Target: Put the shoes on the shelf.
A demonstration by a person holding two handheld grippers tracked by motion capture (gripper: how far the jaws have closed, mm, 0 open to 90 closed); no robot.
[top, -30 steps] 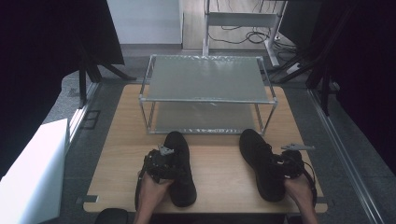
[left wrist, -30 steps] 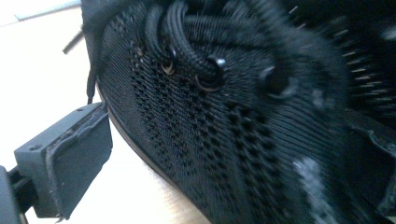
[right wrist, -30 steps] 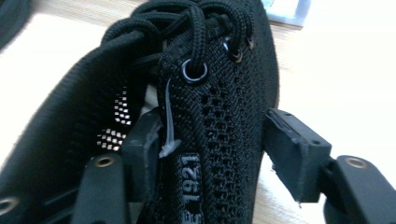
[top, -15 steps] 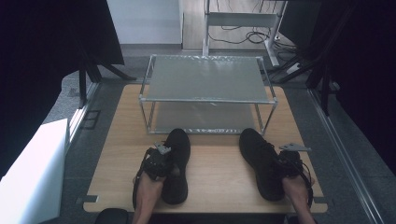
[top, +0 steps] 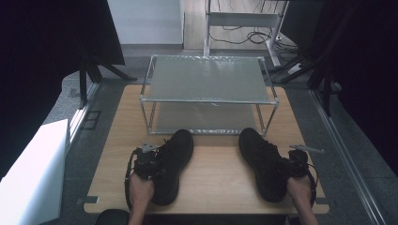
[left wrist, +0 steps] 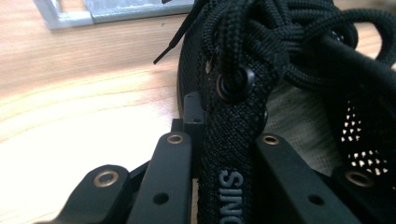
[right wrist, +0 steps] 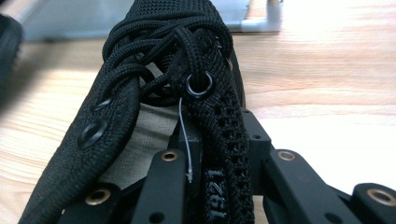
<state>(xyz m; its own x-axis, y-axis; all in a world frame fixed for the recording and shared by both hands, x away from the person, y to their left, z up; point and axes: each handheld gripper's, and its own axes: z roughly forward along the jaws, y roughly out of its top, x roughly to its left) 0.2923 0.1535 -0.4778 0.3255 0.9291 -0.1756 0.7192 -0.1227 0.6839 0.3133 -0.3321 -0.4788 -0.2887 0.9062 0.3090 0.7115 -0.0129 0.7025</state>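
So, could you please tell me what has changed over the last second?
The left gripper has just closed its jaws on the collar of the left black mesh lace-up shoe. The right gripper closed on the right black shoe. The metal rack stayed put.

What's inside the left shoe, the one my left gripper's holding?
Inside the left shoe a pale lining shows below the laces; one jaw of the left gripper reaches in. The toe end is covered.

black shoes [top: 171, 164], pale wood table [top: 216, 183], silver rack [top: 206, 79].
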